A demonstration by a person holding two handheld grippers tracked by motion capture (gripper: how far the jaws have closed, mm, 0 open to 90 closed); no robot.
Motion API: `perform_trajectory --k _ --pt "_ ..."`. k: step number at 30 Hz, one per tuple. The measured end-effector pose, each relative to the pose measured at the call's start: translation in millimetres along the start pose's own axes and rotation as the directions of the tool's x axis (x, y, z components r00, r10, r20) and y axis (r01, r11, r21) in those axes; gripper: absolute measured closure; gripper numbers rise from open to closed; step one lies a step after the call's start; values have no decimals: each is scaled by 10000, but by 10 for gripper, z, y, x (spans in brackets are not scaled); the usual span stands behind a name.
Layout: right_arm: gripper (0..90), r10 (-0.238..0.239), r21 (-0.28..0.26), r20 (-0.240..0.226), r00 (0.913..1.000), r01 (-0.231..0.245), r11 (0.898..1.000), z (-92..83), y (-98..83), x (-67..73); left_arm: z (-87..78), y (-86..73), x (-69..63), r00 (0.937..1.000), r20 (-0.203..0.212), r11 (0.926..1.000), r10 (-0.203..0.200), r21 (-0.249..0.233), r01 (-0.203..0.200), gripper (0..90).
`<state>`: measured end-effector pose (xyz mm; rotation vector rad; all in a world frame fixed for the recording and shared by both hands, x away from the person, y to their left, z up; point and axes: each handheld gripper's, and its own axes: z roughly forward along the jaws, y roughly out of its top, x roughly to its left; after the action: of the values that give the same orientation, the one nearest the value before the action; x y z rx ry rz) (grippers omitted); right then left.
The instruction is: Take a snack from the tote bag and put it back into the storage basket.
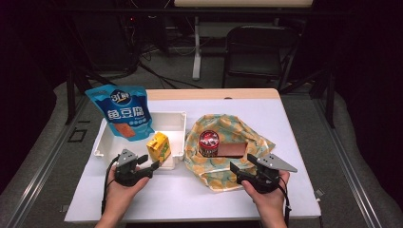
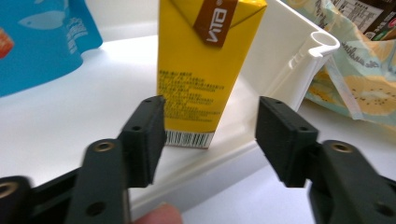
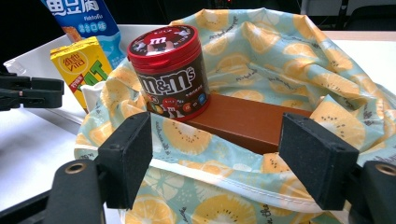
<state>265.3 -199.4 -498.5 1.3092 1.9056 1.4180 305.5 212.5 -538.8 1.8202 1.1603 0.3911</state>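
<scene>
- The white counter (image 1: pixel 190 199) carries all the things, and the two hands of the person come in from its near edge.
- A cloth bag with a yellow fruit print on pale green (image 1: pixel 228 142) lies open on the right half of the counter. Inside it a long flat brown box (image 1: pixel 231 150) rests, and a round brown candy tub with a red lid (image 1: pixel 208 143) stands upright, touching the left end of the box.
- A shallow white plastic tray (image 1: pixel 177 119) sits on the left half, just beside the bag.
- A tall blue snack pouch with white characters (image 1: pixel 124 111) stands at the far left part of the tray.
- The right gripper (image 1: pixel 247 172) is held at the near edge of the bag. Its fingers (image 3: pixel 127 156) stand wide apart with nothing pressed between them, and they point to the brown box.
- The left gripper (image 1: pixel 151 164) is held at the near wall of the tray. Its fingers (image 2: pixel 145 135) are apart and empty; the carton is just beyond them, not touched.
- A small yellow drink carton with a brown straw packet (image 2: pixel 201 74) stands upright in the near right corner of the tray, close to the wall.
</scene>
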Motion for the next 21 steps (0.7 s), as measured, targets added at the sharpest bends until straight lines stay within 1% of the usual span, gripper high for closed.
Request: perform_trajectory --k 1,2,3,4,5,6,7,8,10,12,14,16,17,18,19,21 --pt "258 -2 -59 -32 10000 2 10000 0 0 1 -7 -7 12 10000 -56 10000 -74 61 74 561" --pt "259 -12 -102 -36 10000 11 9999 -1 1 0 -10 -10 25 9997 -196 9998 -144 147 147 634" --pt "259 -21 -50 -2 10000 21 10000 -6 1 -3 -4 -18 41 9994 -264 9996 -243 118 246 739" --pt "259 16 -40 -25 10000 -17 10000 -7 0 -4 5 -21 58 9994 -174 9994 -305 147 307 809" --pt "259 -3 19 5 10000 3 10000 -8 0 -10 18 -20 63 9994 -121 9992 -337 191 339 867" --pt "259 -5 38 17 10000 5 10000 -6 -1 -12 30 -15 58 9993 -139 9990 -359 252 363 896" --pt "259 6 -1 13 10000 -6 10000 1 -3 -13 49 -9 54 9992 -152 9991 -363 210 367 900" --pt "259 5 25 -7 10000 -5 10000 1 -2 -12 64 2 46 9993 -140 9990 -336 283 340 900" --pt "259 3 10 -24 10000 -3 10000 6 -2 -9 108 32 24 9987 -397 9990 -323 285 334 900" --pt "260 -7 11 -14 10000 7 10000 13 -2 -4 162 78 12 9978 -651 9992 -103 373 127 900" --pt "260 7 32 -3 10000 -7 10000 22 -4 2 217 132 33 9982 -545 9985 -261 469 287 900" --pt "261 -25 71 -8 10000 25 10000 25 -3 9 265 176 64 9977 -574 9978 -371 529 402 900" --pt "261 -46 93 7 10000 46 9999 24 -3 10 288 195 81 9973 -542 9973 -498 517 526 900" --pt "261 -27 76 -3 10000 27 10000 27 -3 10 309 216 97 9969 -552 9965 -559 599 592 900" --pt "261 -46 66 15 10000 46 10000 27 -3 5 331 236 107 9960 -637 9960 -622 598 660 900" --pt "261 -15 86 26 10000 14 10000 27 -1 -4 362 279 123 9950 -665 9949 -751 617 792 900"
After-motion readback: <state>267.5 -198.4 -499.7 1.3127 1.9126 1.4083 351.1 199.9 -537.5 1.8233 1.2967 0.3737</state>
